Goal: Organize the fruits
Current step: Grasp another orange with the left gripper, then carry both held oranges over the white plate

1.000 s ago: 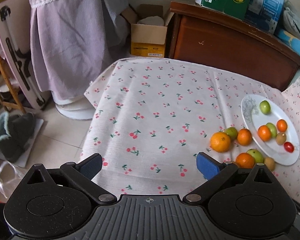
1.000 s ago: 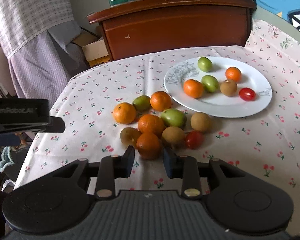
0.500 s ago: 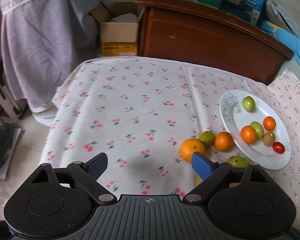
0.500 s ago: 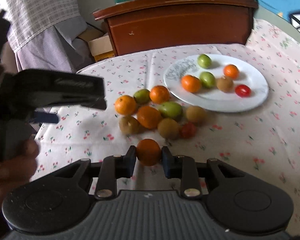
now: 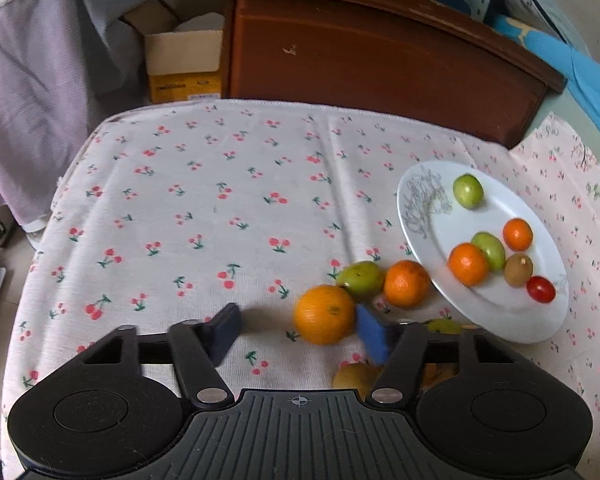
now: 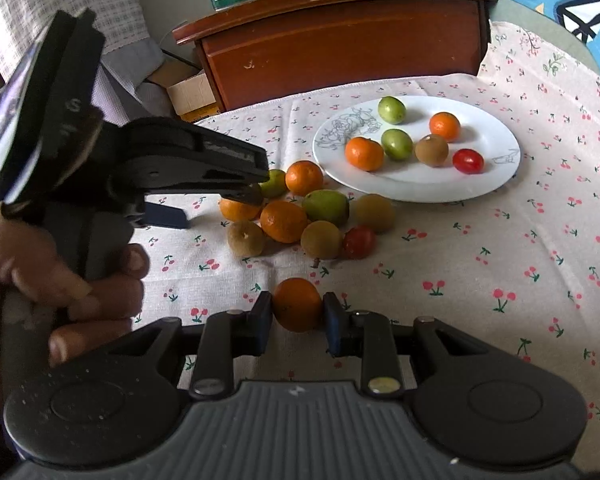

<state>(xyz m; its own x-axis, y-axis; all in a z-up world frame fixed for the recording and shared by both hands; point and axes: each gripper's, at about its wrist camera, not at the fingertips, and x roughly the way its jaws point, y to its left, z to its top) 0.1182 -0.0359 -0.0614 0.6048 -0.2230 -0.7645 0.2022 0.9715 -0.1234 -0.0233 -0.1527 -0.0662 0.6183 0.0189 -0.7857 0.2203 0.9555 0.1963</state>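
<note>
Tablecloth (image 6: 480,264); orange (image 6: 297,304) between right tongs (image 6: 296,322).

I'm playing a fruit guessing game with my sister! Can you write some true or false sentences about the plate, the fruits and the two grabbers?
1. The white plate holds six fruits. True.
2. The right gripper holds nothing. False: it is shut on an orange, pinched between its two pads.
3. Only one red tomato is on the plate. True: the red tomato lies near the plate's right edge; another red one lies on the tablecloth.
4. The left gripper is already squeezing a kiwi. False: its jaws are closing around a big orange, and the left pad has not reached it.
5. The tablecloth is plain blue. False: it is pale with little cherries.
</note>
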